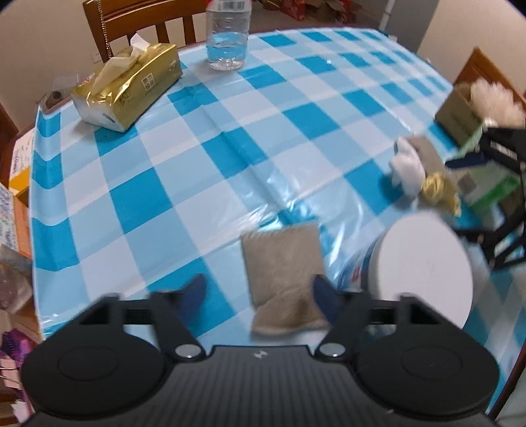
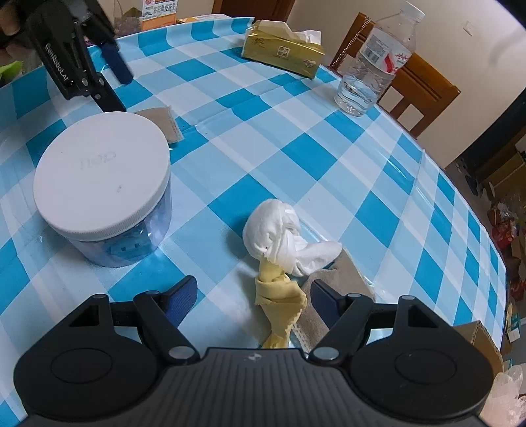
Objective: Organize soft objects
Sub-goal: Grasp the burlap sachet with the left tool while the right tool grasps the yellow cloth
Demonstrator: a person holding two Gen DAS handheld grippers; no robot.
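Note:
A folded beige cloth (image 1: 282, 276) lies flat on the blue checked tablecloth (image 1: 230, 147) between the fingers of my left gripper (image 1: 259, 295). It sits against the right finger and apart from the left one, so the gripper is open. In the right wrist view a bunched white cloth (image 2: 276, 230), a twisted yellow cloth (image 2: 279, 295) and a grey-beige cloth (image 2: 342, 276) lie together. The yellow one lies inside my open right gripper (image 2: 254, 297), near its right finger. The beige cloth (image 2: 164, 121) also shows there, partly behind the jar.
A clear jar with a white lid (image 2: 98, 174) stands between the two grippers. A gold tissue pack (image 1: 131, 85) and a water bottle (image 1: 227, 36) stand at the far side by a wooden chair (image 1: 131, 19). A cardboard box (image 1: 460, 111) sits at the right edge.

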